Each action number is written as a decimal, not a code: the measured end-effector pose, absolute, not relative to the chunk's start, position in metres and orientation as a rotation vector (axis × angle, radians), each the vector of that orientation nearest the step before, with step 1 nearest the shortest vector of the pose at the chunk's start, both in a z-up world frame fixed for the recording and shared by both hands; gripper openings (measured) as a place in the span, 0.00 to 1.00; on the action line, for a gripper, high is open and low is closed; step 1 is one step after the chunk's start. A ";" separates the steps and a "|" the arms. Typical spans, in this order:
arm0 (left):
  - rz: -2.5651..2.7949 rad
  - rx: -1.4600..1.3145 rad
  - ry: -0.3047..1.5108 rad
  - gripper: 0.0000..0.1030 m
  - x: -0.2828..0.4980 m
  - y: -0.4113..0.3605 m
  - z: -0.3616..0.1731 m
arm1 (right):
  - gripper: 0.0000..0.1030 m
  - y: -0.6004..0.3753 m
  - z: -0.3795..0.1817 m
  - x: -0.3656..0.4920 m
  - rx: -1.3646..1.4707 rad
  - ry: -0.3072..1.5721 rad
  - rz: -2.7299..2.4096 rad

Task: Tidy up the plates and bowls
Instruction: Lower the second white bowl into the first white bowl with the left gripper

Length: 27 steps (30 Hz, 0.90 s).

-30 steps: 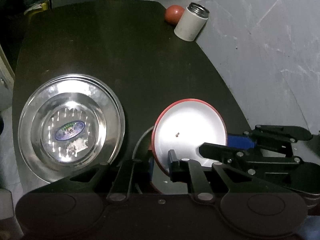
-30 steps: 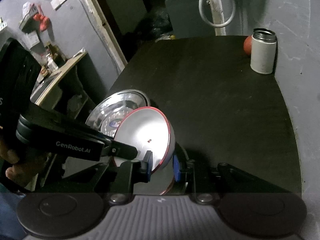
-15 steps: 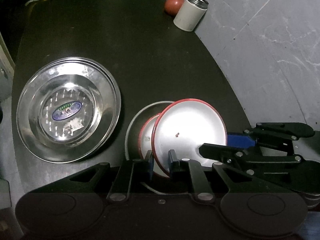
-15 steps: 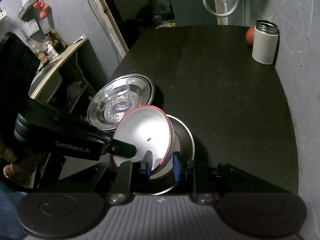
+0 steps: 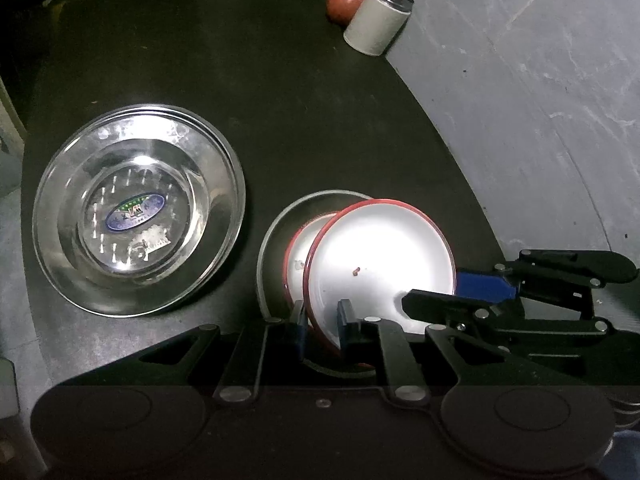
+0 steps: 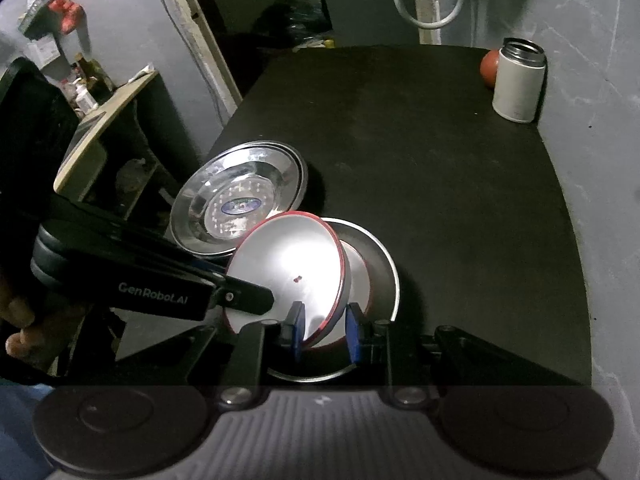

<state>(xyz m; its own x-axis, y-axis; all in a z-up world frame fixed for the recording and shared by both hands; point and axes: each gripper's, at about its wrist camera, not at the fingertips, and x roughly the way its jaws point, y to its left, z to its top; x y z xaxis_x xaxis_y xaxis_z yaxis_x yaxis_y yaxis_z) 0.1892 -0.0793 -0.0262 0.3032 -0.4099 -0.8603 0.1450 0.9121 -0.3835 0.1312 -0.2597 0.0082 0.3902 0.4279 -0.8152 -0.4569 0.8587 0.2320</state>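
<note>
Left wrist view: left gripper point(image 5: 322, 318) is closed to a narrow gap on the near rim of a red-rimmed white bowl point(image 5: 380, 256), one pad outside the wall and one inside. Right gripper point(image 6: 324, 330) pinches the same bowl at its 3 o'clock edge in the same manner. The bowl hangs tilted, its mouth turned toward 9 o'clock, over the stack below.

Judgement: the two-sided hold steadies the bowl for nesting; the tilt lets its low edge enter first.

Directly beneath sits a second red-rimmed bowl point(image 5: 300, 252), nested in a dark dish point(image 5: 272, 232) with a pale rim. A steel plate point(image 5: 72, 208) lies flat on the dark table point(image 5: 240, 60) at 9 o'clock of the stack, just apart from it. A white flask point(image 5: 378, 20) and a red round object point(image 5: 344, 0) stand touching at the 1 o'clock corner.

Count:
- Red-rimmed bowls, two
- Dark dish, one
- Steel plate, one seen; its rim looks doubled, so a second beneath cannot be excluded
- Flask, one
- Red round object, one
</note>
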 end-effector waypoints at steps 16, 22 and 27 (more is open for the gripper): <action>-0.388 -0.186 1.233 0.15 0.199 -0.088 -0.023 | 0.24 -0.255 -0.001 0.137 -0.035 1.065 0.516; -0.371 -0.170 1.280 0.19 0.204 -0.091 -0.026 | 0.24 -0.251 -0.003 0.141 -0.043 1.080 0.530; -0.368 -0.179 1.295 0.19 0.208 -0.090 -0.028 | 0.24 -0.253 -0.005 0.143 -0.036 1.090 0.530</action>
